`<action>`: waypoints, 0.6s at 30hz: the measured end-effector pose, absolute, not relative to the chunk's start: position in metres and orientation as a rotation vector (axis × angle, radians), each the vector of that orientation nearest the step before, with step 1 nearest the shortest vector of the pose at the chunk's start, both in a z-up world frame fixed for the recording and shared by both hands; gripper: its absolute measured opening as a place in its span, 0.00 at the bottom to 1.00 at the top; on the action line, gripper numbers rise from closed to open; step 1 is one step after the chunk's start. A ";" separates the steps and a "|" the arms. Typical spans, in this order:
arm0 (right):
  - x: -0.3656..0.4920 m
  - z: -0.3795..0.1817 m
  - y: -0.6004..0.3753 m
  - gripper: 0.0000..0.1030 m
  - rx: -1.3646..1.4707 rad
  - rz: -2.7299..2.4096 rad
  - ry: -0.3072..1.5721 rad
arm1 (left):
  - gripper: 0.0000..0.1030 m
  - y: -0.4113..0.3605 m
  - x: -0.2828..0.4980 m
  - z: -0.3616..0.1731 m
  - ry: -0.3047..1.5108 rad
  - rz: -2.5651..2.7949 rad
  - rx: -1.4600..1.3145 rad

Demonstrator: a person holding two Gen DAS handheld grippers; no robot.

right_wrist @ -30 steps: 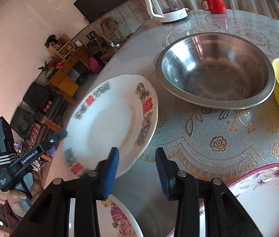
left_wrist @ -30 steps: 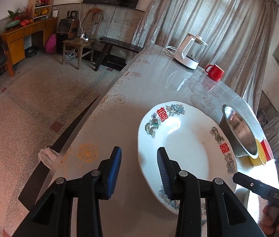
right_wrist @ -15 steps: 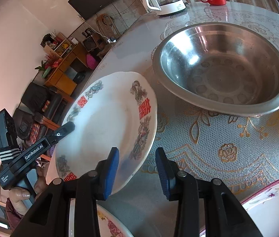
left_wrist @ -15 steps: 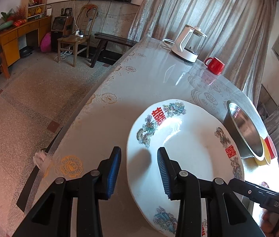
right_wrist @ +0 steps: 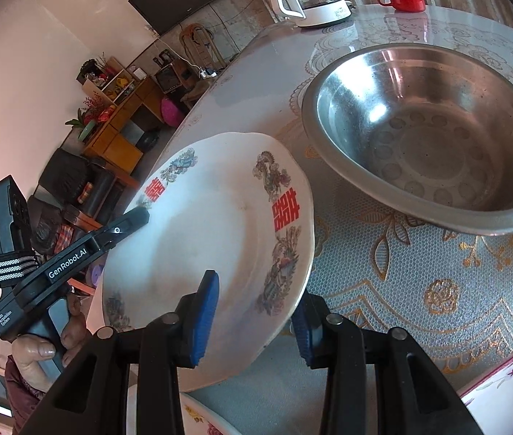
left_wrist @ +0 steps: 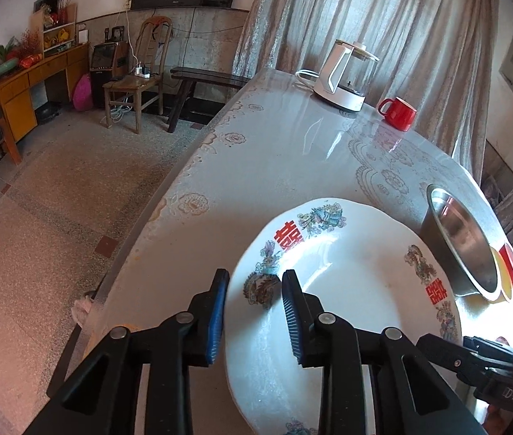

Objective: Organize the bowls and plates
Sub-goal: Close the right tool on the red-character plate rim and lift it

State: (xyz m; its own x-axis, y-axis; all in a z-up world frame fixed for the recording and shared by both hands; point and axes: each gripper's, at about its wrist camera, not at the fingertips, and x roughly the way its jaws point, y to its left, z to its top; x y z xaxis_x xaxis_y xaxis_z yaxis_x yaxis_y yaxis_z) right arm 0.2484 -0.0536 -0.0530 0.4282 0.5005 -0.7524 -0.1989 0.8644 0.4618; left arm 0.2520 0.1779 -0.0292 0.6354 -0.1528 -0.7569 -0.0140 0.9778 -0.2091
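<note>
Sorting barely begun: white plate (right_wrist: 202, 239) raised tilted over the worktop (left_wrist: 274, 152), rim between both parted claws, left claw (left_wrist: 253, 311) and right claw (right_wrist: 253, 322); steel bowl (right_wrist: 438, 137) and flowered plates (right_wrist: 510, 391) unstacked.

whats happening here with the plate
A person is working on the white plate with red characters using a hand-held gripper in each hand. The left hand-held gripper has its fingers on either side of one rim, and the right hand-held gripper straddles the opposite rim. Both sets of jaws look open, with gaps visible. The plate appears tilted off the table. A steel bowl sits beside it, and floral plates lie nearer.
</note>
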 end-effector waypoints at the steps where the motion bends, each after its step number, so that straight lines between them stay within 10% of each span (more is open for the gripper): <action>1: 0.249 -0.053 -0.051 0.38 0.306 0.439 1.042 | 0.27 0.180 0.248 -0.030 0.880 -0.089 -0.206; 18: 0.252 -0.052 -0.050 0.39 0.262 0.429 1.027 | 0.35 0.172 0.251 -0.040 0.919 -0.145 -0.223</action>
State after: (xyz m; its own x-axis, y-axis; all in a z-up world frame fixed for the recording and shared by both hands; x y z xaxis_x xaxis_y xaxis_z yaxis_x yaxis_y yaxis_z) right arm 0.2520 -0.0501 -0.0524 0.4452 0.4619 -0.7671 -0.2212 0.8869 0.4057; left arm 0.2505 0.1719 -0.0396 0.5991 -0.2190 -0.7701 0.0289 0.9672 -0.2525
